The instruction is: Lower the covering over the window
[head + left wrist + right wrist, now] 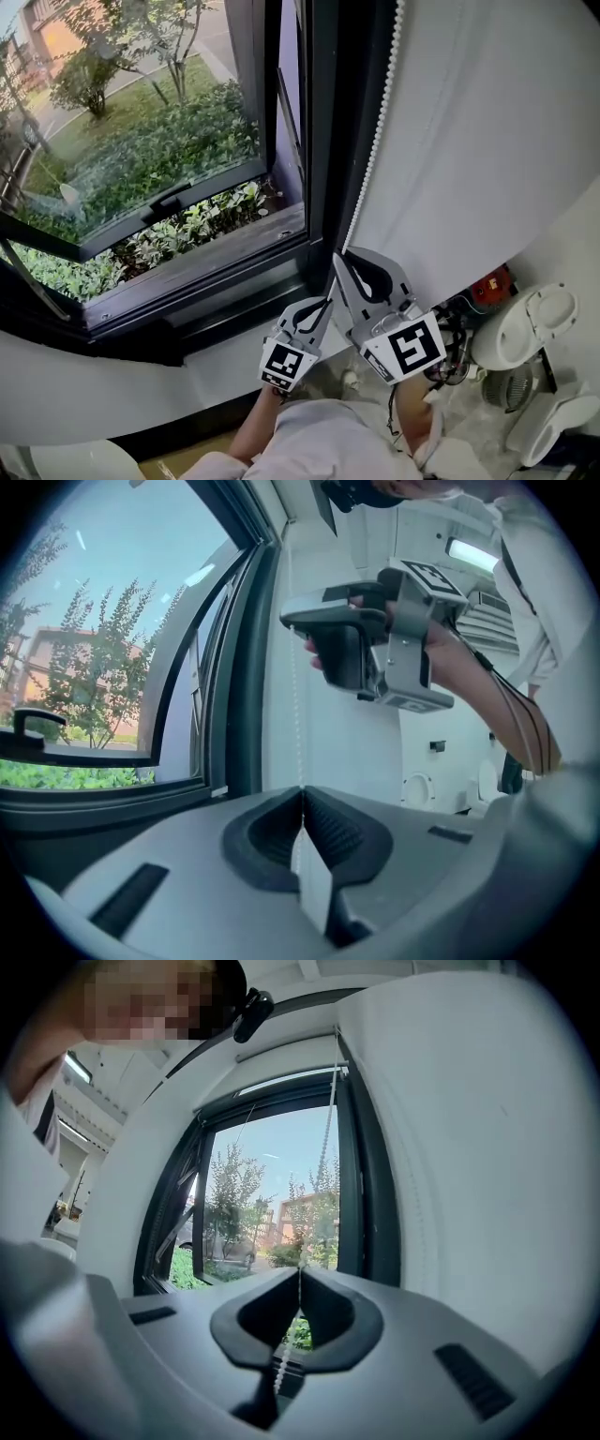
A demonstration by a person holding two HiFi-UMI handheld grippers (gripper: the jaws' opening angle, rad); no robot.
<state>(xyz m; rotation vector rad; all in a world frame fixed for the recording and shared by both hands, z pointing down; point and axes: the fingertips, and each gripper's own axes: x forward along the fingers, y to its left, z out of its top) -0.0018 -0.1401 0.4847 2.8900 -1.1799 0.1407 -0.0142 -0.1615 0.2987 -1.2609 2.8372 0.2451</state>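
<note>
The left gripper [328, 302] and the right gripper [340, 255] are held side by side at the lower middle of the head view, both pointed toward the top of the frame, with the right one reaching a little further up. The jaws of each are closed together on the bead cord [377, 141], the right above the left. The left forearm [246, 433] and the right wrist [412, 412] are seen below the marker cubes, near the bottom edge.
</note>
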